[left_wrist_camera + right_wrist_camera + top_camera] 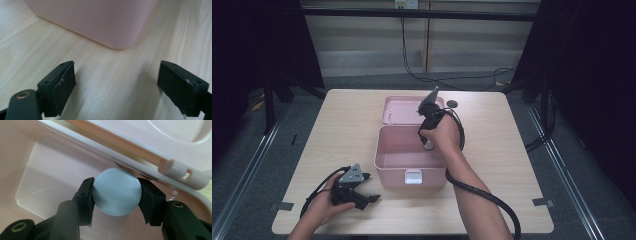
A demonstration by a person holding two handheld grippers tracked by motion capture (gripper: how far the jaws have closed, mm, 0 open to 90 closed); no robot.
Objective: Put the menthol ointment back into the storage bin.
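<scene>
- While it lies low on the wooden table (pixel 337 125) near the front edge, the left gripper (pixel 358 191) has its jaws spread wide, empty, just short of the pink box (pixel 409 157).
- Farther in, the right gripper (pixel 115 195) clamps a pale blue round object (pixel 117 191) inside the box.
- Behind, the box's lid (pixel 399 110) lies open and flat.

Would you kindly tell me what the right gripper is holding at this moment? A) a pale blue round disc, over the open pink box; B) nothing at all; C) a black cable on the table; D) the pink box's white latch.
A: in the right gripper view, the right gripper has its jaws closed on either side of a pale blue round disc above the pink box.
</scene>
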